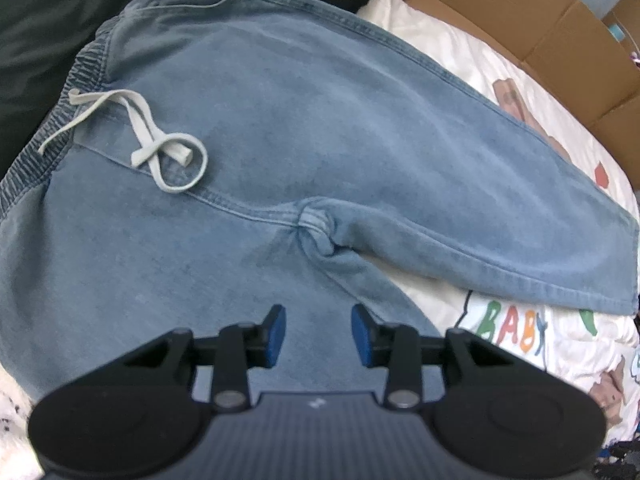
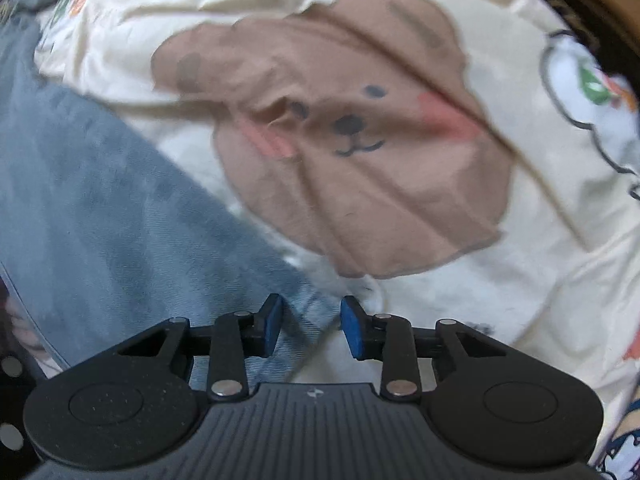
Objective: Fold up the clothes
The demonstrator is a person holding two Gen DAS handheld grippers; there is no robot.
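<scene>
Light blue denim shorts (image 1: 280,128) lie spread flat on a printed bedsheet (image 1: 520,332), waistband at the left with a white drawstring (image 1: 160,136) looped on top. My left gripper (image 1: 319,334) is open just above the near leg, below the crotch seam. In the right wrist view a leg of the shorts (image 2: 100,208) runs down the left, its hem corner lying between the open fingers of my right gripper (image 2: 310,326), which is not closed on it.
The sheet (image 2: 500,280) is cream with a brown bear print (image 2: 360,152) and coloured "BABY" letters (image 1: 512,326). A cardboard box (image 1: 540,12) stands beyond the bed at the far right. Dark fabric (image 1: 40,32) lies at the far left.
</scene>
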